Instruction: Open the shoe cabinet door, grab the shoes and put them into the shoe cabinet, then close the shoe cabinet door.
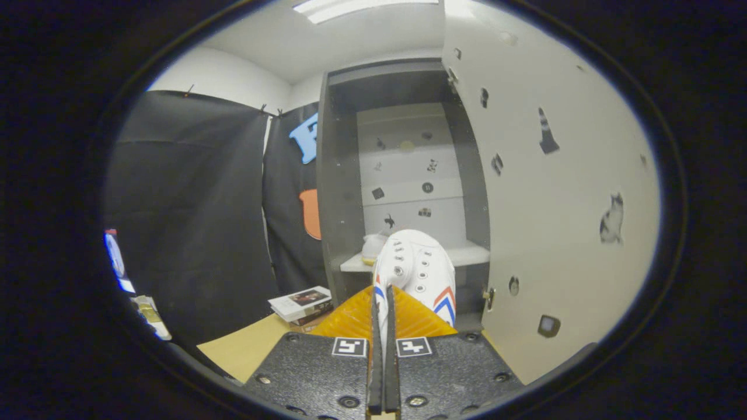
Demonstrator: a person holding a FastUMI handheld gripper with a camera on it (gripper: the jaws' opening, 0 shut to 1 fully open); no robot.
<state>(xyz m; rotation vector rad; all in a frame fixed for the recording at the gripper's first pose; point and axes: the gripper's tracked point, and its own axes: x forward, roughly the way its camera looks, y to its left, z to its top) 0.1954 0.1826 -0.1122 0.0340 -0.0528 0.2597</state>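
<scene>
The claw (382,300), with its two orange ribbed fingers (350,318) drawn almost fully together, pinches a thin edge of the white canvas sneaker with red and blue chevron stripes (417,271). Both fingers press on that edge, and the shoe rises just ahead of them, its eyelet rows facing the camera and its toe pointing away toward the cabinet.

Beyond the shoe stands the tall dark grey shoe cabinet (338,175), open, its pale back panel dotted with small stickers. Its white cabinet door (554,192) is swung wide to the right of the fingers and carries more stickers, among them a cat and a traffic cone. Inside, on the white shelf (473,255), a second white sneaker with a yellowish sole (373,248) already rests toward the left end, partly hidden behind the held shoe.

To the left of the cabinet's foot, a short stack of books (300,306) lies on the light wooden worktop (251,347), near the fingers.
</scene>
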